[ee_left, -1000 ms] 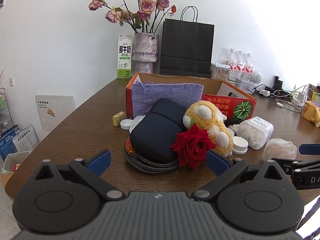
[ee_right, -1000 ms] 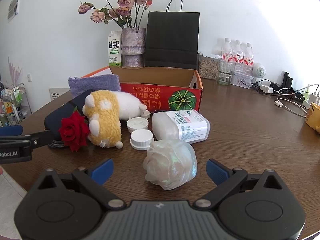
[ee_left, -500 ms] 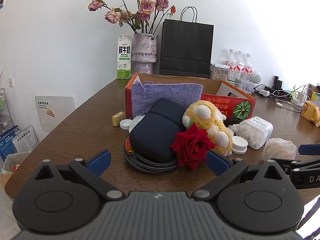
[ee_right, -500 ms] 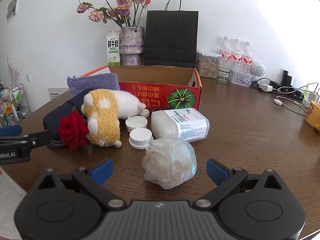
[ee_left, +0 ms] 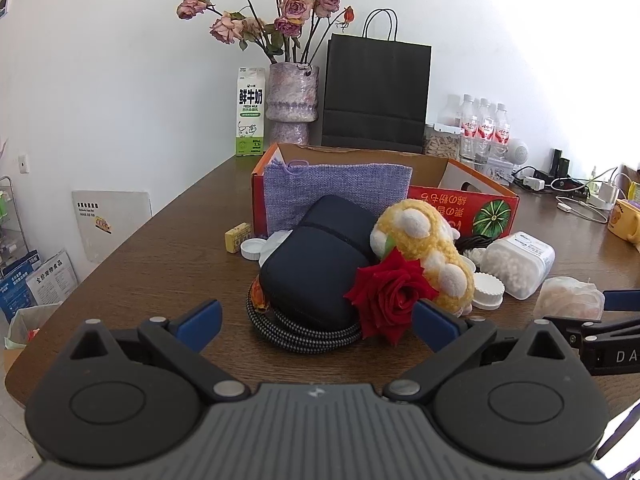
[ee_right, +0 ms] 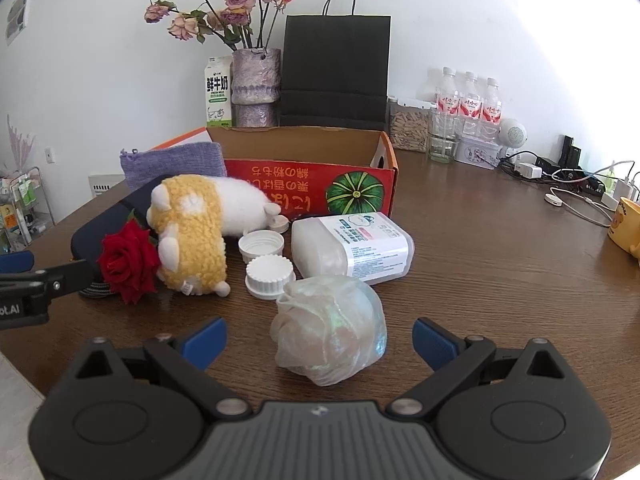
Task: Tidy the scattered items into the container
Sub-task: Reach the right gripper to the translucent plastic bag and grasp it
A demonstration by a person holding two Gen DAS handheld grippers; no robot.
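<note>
A red cardboard box (ee_right: 312, 184) stands open on the wooden table, a purple cloth pouch (ee_left: 336, 192) leaning on its left side. In front lie a dark blue case (ee_left: 320, 264) over a coiled braided cable (ee_left: 296, 330), a red rose (ee_left: 392, 296), a yellow and white plush toy (ee_right: 192, 224), white caps (ee_right: 268, 276), a clear plastic tub (ee_right: 352, 246) and an iridescent bath pouf (ee_right: 330, 330). My left gripper (ee_left: 316, 322) is open, just before the case and rose. My right gripper (ee_right: 320, 340) is open with the pouf between its fingertips.
Behind the box stand a milk carton (ee_left: 251, 112), a vase of dried roses (ee_left: 292, 100) and a black paper bag (ee_left: 376, 96). Water bottles (ee_right: 468, 100), chargers and cables (ee_right: 568, 184) and a yellow mug (ee_right: 626, 228) fill the right side. A small yellow block (ee_left: 238, 234) lies left.
The right gripper has crept a little closer to the bath pouf. The left gripper has barely moved. Both stay open.
</note>
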